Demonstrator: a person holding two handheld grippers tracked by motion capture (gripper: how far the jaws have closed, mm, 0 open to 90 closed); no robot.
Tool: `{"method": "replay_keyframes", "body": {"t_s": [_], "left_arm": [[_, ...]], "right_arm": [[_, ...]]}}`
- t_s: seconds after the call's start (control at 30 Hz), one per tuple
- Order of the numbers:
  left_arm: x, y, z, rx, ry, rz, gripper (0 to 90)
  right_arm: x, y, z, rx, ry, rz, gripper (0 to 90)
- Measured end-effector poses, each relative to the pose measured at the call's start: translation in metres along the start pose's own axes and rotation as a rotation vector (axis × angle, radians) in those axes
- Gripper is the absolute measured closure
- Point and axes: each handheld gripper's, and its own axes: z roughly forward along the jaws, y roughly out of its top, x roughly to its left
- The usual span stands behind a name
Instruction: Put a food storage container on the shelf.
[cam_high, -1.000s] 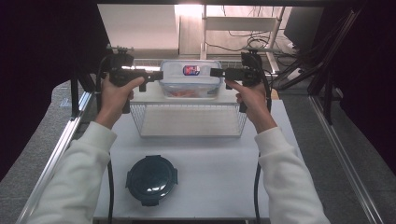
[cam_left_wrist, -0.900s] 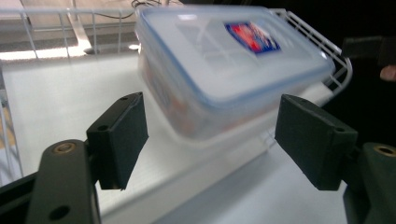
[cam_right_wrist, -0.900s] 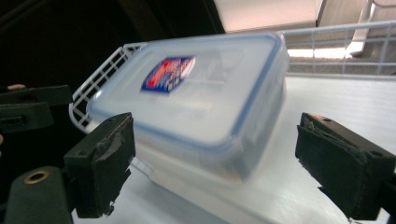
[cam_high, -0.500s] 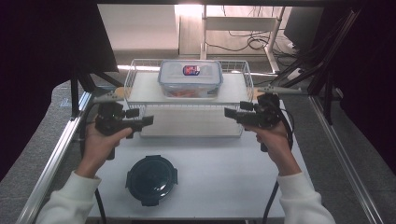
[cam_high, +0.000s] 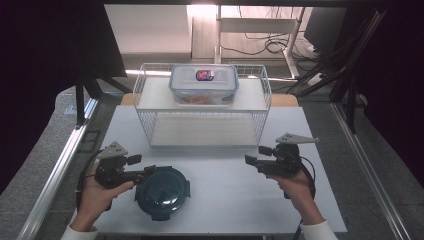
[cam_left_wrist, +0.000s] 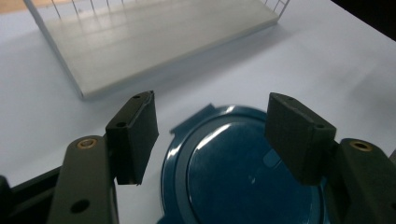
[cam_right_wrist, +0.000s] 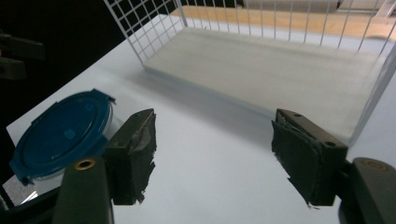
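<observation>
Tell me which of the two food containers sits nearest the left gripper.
The round dark blue container on the white table, right at the left gripper, whose jaws have just been closing. The rectangular clear container stands farther off, on top of the wire rack.

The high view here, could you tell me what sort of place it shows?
Probably a lab recording bench: a white table framed by metal rails, cables on the floor behind, and a wire rack set out with a food container.

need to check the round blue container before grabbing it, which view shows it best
The high view: the whole round blue container lies on the table beside the left gripper. The left gripper view crops it behind open jaws; the right gripper view shows it whole but oblique, off to one side.
</observation>
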Motion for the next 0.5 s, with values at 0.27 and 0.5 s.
{"method": "replay_keyframes", "body": {"t_s": [0.27, 0.5], "left_arm": [[0.002, -0.022, -0.001, 0.022, 0.051, -0.011, 29.3], [0.008, -0.029, -0.008, 0.020, 0.053, -0.025, 28.9]], "right_arm": [[0.009, -0.033, 0.011, 0.055, 0.018, -0.018, 32.6], [0.011, -0.034, 0.014, 0.062, 0.038, -0.020, 32.6]]}}
